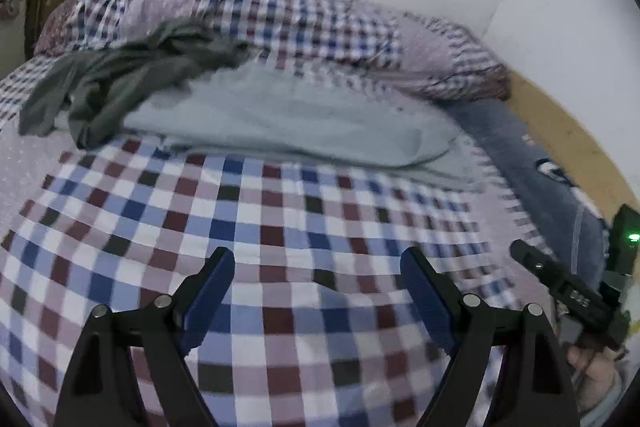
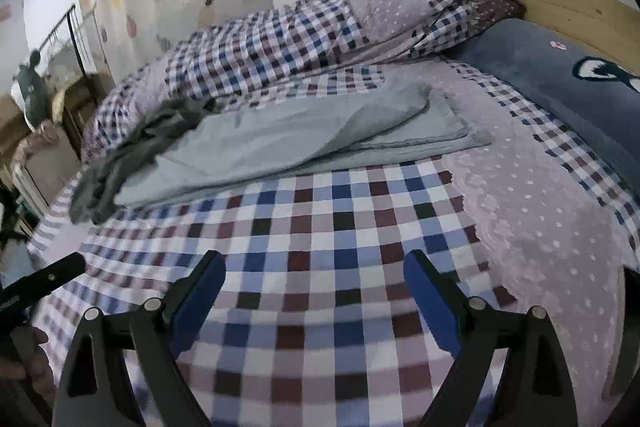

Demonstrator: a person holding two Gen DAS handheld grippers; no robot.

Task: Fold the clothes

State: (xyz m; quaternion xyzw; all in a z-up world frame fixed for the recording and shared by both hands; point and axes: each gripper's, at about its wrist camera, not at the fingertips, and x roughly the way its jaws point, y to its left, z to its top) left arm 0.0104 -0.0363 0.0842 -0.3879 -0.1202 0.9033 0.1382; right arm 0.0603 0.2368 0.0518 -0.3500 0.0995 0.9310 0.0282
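1. Ahead of both claws, across a stretch of checked bedsheet (image 2: 320, 227), lies the work: a pale grey-green garment (image 2: 304, 135) spread mostly flat, with a dark grey garment (image 2: 132, 155) crumpled over its far-left end
2. The left gripper (image 1: 318, 267) stands wide, blue pads well apart and nothing between them; the sheet shows plainly through the gap
3. The right gripper (image 2: 316, 271) is likewise spread wide and holds nothing, hovering over bare checks short of the pale garment's near edge
4. Each tool is glimpsed by the other camera: the right one sits at the far right of the left view with part of a hand (image 1: 592, 367) under it, so the two are held side by side, both aimed towards the clothes
5. Both point forward and slightly down at the bed, low over the sheet; whether they touch it I cannot tell
6. I judge this to be the approach before a fold, no cloth yet gripped
7. The next move probably calls for reaching forward to the pale garment's near edge or corners, or first lifting the dark one clear, since it overlaps the left end
8. Beyond the clothes a bunched checked quilt (image 2: 280, 47) lies near their far side, and a dark blue pillow (image 2: 560, 79) sits far right
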